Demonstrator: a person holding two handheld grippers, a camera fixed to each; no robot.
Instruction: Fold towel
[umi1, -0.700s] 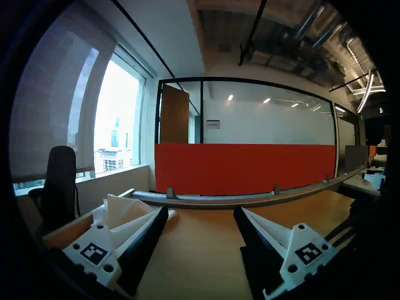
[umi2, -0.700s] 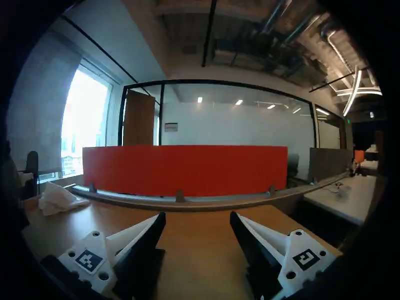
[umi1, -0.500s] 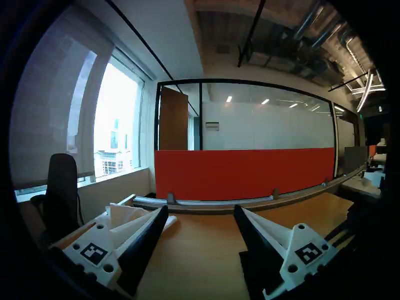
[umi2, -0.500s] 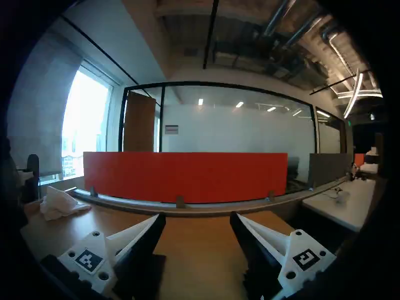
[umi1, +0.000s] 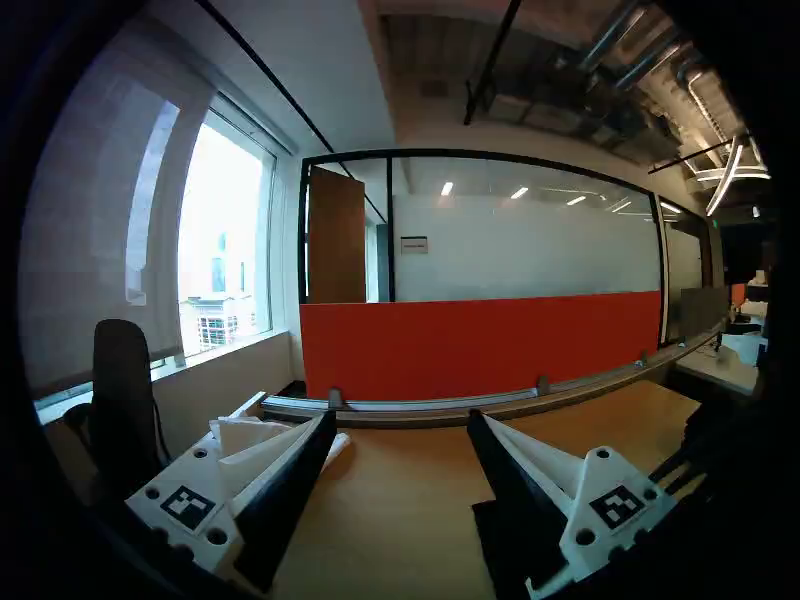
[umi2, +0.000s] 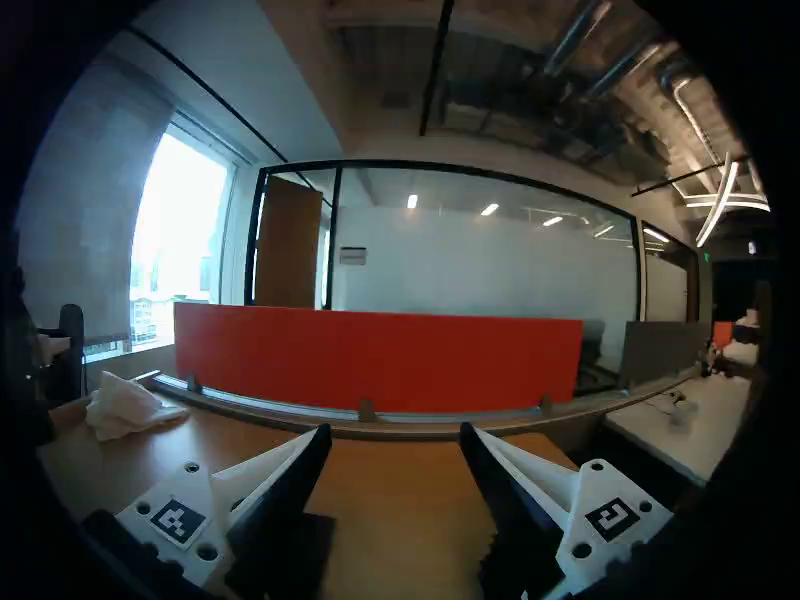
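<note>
White and crumpled, the towel (umi2: 125, 405) is seen lying near the wooden table's (umi2: 400, 495) far left corner, beside the red partition (umi2: 380, 355). The jaws of the left gripper (umi1: 400, 418) and right gripper (umi2: 395, 430) are spread apart.

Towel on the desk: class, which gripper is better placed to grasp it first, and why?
Left, probably. The towel lies crumpled just beyond the left gripper's open fingers, partly behind one. From the right gripper, also open, it sits farther away and well off to the side.

Left gripper (umi1: 400, 415) spread, right gripper (umi2: 394, 428) seemingly alike
</note>
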